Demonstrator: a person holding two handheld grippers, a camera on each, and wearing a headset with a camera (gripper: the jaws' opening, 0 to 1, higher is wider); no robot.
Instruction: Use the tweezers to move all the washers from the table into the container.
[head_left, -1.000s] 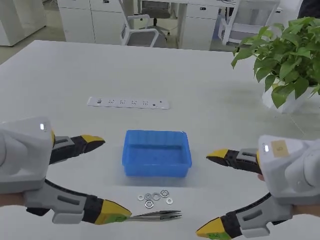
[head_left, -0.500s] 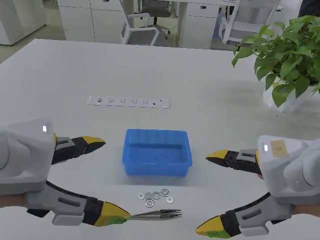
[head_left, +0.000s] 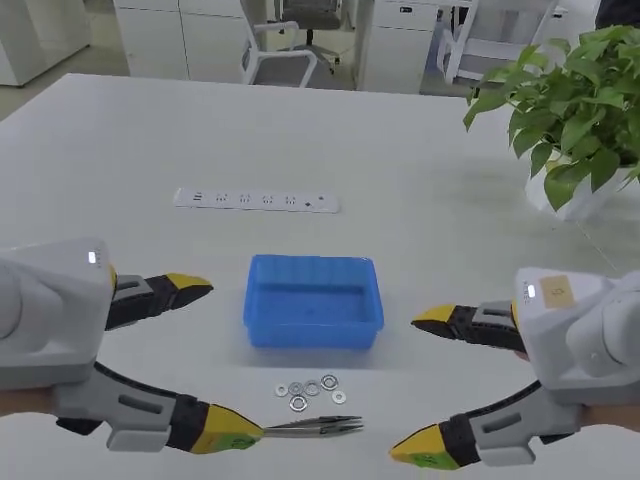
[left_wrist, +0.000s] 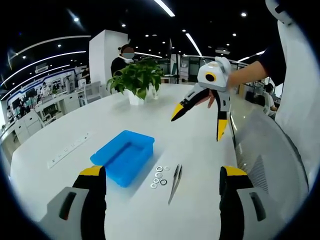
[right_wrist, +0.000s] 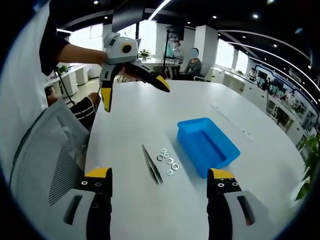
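A blue container (head_left: 313, 300) stands mid-table, with nothing visible inside. Just in front of it lie several small metal washers (head_left: 310, 390), and the metal tweezers (head_left: 312, 427) rest flat on the table nearer the front edge. My left gripper (head_left: 230, 360) hovers open to the left of them, its lower fingertip close to the tweezers' handle end. My right gripper (head_left: 407, 387) hovers open on the right. Between the left gripper view's jaws I see the container (left_wrist: 122, 156), washers (left_wrist: 160, 176) and tweezers (left_wrist: 175, 182). The right gripper view shows the washers (right_wrist: 167, 162) and tweezers (right_wrist: 151, 170).
A white power strip (head_left: 257, 201) lies behind the container. A potted plant (head_left: 570, 110) stands at the table's far right. A grey mesh chair (right_wrist: 45, 150) is at the near edge. Office chairs and cabinets stand beyond the table.
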